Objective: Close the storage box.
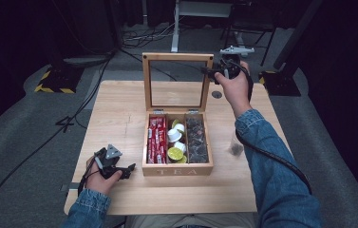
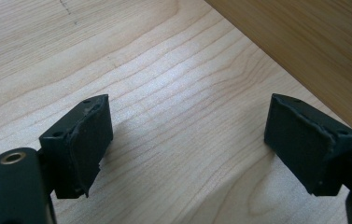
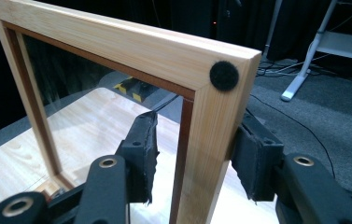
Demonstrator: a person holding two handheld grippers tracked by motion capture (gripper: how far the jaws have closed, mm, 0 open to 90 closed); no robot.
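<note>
Between the right gripper (image 1: 213,72)'s fingers in the high view stands the right side of the tea box (image 1: 177,168)'s raised lid (image 1: 206,80), while the left gripper (image 2: 187,140) view shows fingers spread over bare desk (image 2: 173,84) beside the box, and the right gripper view shows fingers (image 3: 142,149) either side of the lid frame, barely apart from it.

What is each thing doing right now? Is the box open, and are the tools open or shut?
Tea box: open, three compartments filled.
Lid: standing upright, its right frame edge between the right tool's jaws.
Right tool: jaws on either side of the lid frame; whether they press on it cannot be told.
Left tool: open, nothing held, over the table beside the box.
</note>
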